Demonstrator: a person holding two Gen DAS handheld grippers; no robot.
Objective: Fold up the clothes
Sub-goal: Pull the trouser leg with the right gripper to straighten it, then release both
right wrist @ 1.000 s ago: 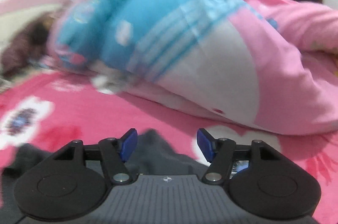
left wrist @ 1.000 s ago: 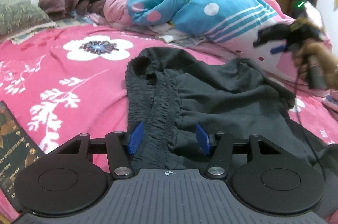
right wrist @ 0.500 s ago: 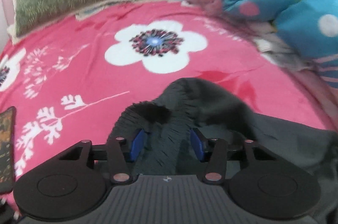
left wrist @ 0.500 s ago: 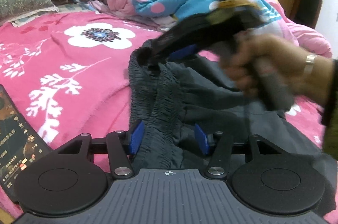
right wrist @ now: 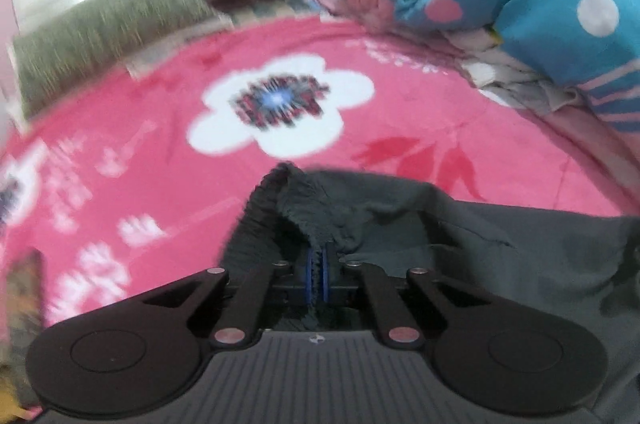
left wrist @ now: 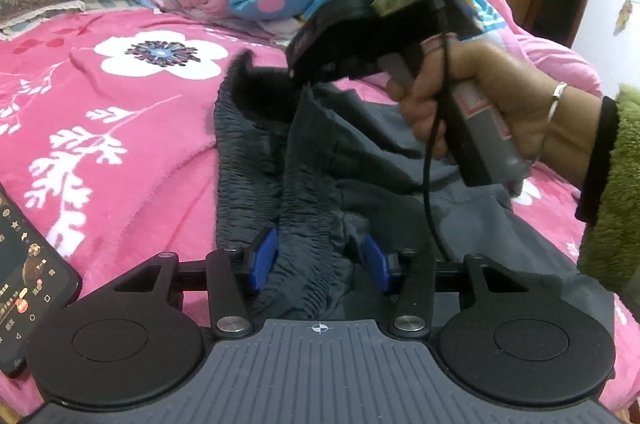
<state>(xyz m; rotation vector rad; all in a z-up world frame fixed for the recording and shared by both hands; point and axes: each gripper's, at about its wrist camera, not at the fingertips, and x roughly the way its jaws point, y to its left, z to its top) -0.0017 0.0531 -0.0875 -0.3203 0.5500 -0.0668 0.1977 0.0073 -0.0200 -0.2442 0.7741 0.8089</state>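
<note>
Right gripper [right wrist: 317, 278]: you pinch the dark grey elastic-waisted trousers [left wrist: 320, 159] at twelve o'clock, to lift.
Left gripper [left wrist: 318, 262]: spread wide, straddling the waistband, gripping nothing.

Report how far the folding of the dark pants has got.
Done: the dark pants lie spread on the pink blanket, waistband toward the flower print. In hand: the right tongs are shut on the far waistband edge, while the left tongs straddle the near waistband, open, not yet clamped. Left: no fold shows; the near grip and the whole fold remain.
</note>
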